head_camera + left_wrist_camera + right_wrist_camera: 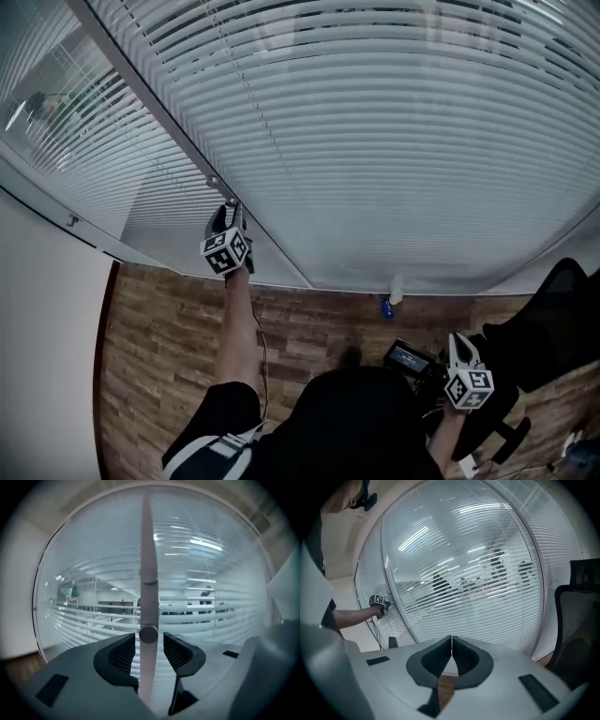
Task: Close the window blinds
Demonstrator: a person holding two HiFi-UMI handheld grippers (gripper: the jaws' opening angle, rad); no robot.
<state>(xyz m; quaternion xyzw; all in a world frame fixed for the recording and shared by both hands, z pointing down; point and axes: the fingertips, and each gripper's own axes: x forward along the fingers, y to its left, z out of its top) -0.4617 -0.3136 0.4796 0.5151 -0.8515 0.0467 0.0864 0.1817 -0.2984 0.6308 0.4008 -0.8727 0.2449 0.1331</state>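
Window blinds (394,141) with lowered slats cover the glass panes ahead, above a wood floor (169,337) where a black office chair (544,319) stands at the right. The left gripper (149,651) is raised to the frame between two panes, its jaws spread wide on either side of the round lower end of the blinds' grey tilt wand (149,602), with a gap showing at each pad. The right gripper (451,653) hangs low near the chair, jaws pressed together and empty.
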